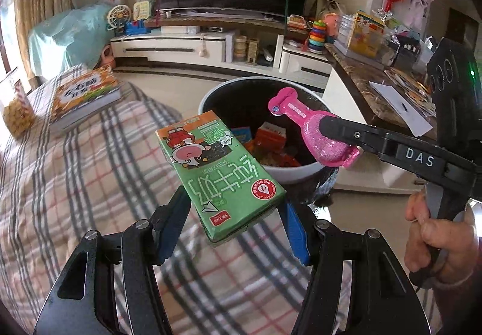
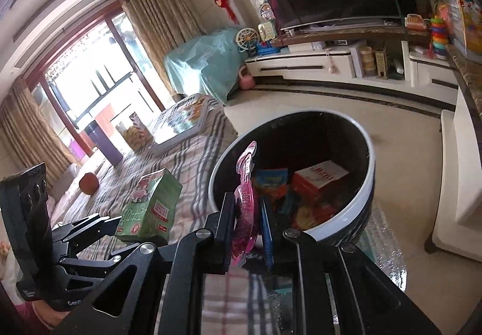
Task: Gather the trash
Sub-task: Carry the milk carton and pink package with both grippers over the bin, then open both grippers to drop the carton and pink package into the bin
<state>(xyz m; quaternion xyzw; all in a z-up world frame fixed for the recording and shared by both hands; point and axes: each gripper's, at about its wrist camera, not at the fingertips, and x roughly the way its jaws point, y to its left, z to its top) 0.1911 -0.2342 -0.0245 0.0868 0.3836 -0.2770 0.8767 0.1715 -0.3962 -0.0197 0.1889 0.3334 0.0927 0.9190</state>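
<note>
My left gripper [image 1: 235, 214] is shut on a green milk carton [image 1: 223, 172], which its blue pads hold above the plaid cloth beside the bin. The right gripper [image 1: 331, 131] comes in from the right, shut on a pink glittery plastic item [image 1: 316, 130] that hangs over the round white-rimmed trash bin [image 1: 211, 93]. In the right wrist view the pink item [image 2: 245, 205] stands edge-on in my right gripper [image 2: 247, 207], over the near rim of the bin [image 2: 370, 172]. To its left the left gripper [image 2: 120, 225] holds the carton [image 2: 150, 205]. Packets and a red box [image 2: 319, 175] lie inside the bin.
A plaid cloth [image 1: 75, 184] covers the surface left of the bin, with a thick book [image 1: 84, 93] and a snack jar [image 1: 16, 112] on it. A marble-topped counter [image 1: 361, 81] crowded with papers stands to the right. A TV cabinet [image 1: 180, 45] lines the far wall.
</note>
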